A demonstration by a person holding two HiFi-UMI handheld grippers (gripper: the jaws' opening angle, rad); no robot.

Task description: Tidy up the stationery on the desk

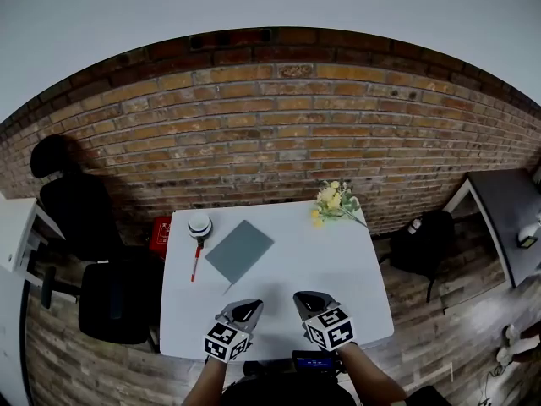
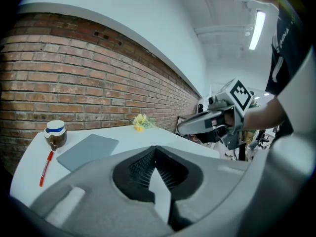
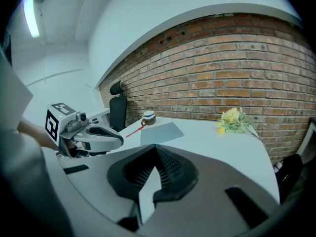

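A grey notebook (image 1: pixel 239 249) lies on the white desk (image 1: pixel 338 269), left of its middle. A red pen (image 1: pixel 196 262) lies beside it at the left, its far end next to a brown cup with a white lid (image 1: pixel 199 225). The notebook (image 2: pixel 88 150), pen (image 2: pixel 45 168) and cup (image 2: pixel 55 134) also show in the left gripper view, and the notebook (image 3: pixel 160 132) in the right gripper view. My left gripper (image 1: pixel 246 310) and right gripper (image 1: pixel 307 299) hover side by side over the desk's near edge, both shut and empty, well short of the notebook.
A bunch of yellow flowers (image 1: pixel 335 201) lies at the desk's far right corner. A brick wall (image 1: pixel 279 117) runs behind. A black office chair (image 1: pixel 93 252) stands left of the desk, a red box (image 1: pixel 160 234) by it, and a black backpack (image 1: pixel 427 244) on the floor at the right.
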